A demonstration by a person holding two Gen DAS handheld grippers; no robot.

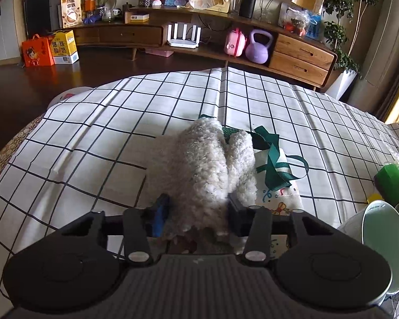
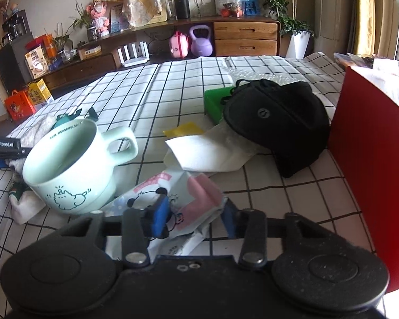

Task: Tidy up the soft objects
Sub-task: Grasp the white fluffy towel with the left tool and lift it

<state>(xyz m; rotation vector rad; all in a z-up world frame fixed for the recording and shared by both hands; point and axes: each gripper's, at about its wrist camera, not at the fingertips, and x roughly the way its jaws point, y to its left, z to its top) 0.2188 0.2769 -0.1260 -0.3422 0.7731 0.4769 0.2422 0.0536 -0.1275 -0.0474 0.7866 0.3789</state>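
Your left gripper [image 1: 198, 214] has its fingers [image 1: 161, 216] pinched on the near end of the fluffy cream-white plush fabric piece [image 1: 199, 164]; the pile bulges out between the blue pad and the dark pad. From that pinch the plush runs straight away from you, long axis along the pointing line, its far end lying on the grid-checked white cloth covering the counter [image 1: 119, 122]. Just to its right, touching it, sits a printed canvas bag with dark green ribbon straps [image 1: 274, 159].

Your right gripper [image 2: 195, 214] has its fingers [image 2: 159, 216] closed on the near corner of a pink-and-white printed soft packet with a panda drawing [image 2: 173, 194]; the packet runs up and away, slightly left, from the grip. A mint-green ceramic mug [image 2: 74, 175] stands just left of it, tilted, probably resting on the packet's edge, so lifting could tip it. Farther out lie a folded white cloth [image 2: 207, 154], a black fabric cap [image 2: 276, 117] and a red box wall [image 2: 372, 164] at the far right, likely the drop spot and nearer your right hand. Each soft thing is already in hand, so pull back along each one's long axis.
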